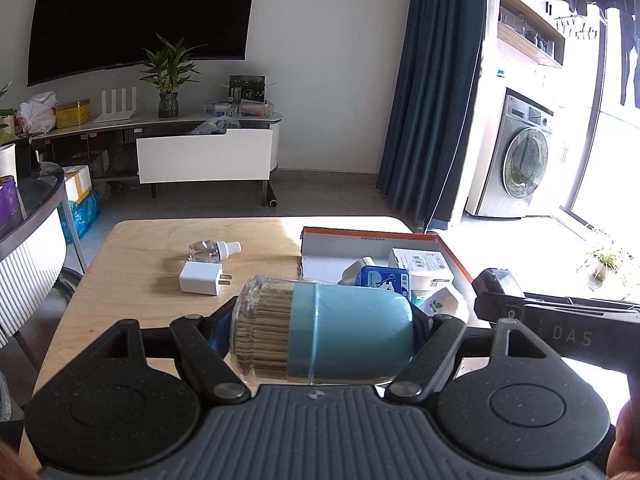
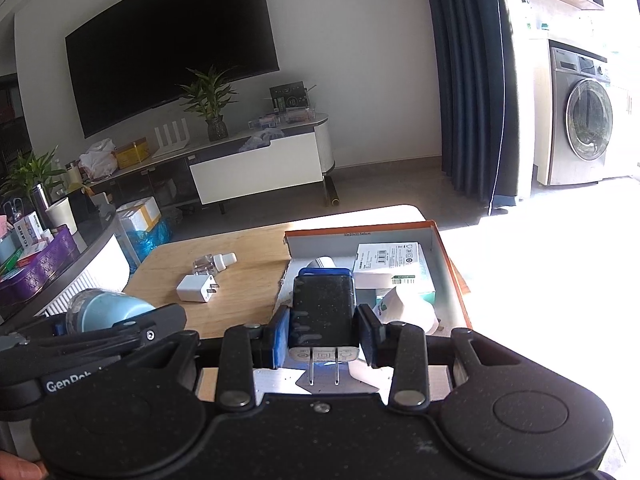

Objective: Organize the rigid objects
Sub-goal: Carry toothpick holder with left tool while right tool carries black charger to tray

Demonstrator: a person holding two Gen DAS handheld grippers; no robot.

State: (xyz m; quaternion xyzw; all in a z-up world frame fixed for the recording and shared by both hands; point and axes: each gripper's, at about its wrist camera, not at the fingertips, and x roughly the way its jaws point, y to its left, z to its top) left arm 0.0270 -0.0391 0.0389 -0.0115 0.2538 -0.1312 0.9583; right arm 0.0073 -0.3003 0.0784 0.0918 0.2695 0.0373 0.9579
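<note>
The left gripper [image 1: 322,336] squeezes a toothpick jar [image 1: 324,334] with a blue cap, lying sideways between its pads. The right gripper [image 2: 323,330] is pinched tight on a black charger [image 2: 323,308], prongs pointing back at the camera. Both hang over the near edge of the wooden table [image 1: 152,304]. The black charger is over the orange-rimmed box [image 2: 440,264], which is crowded. A white charger [image 1: 201,278] and small clear bottle [image 1: 212,250] sit on open wood left of the box.
</note>
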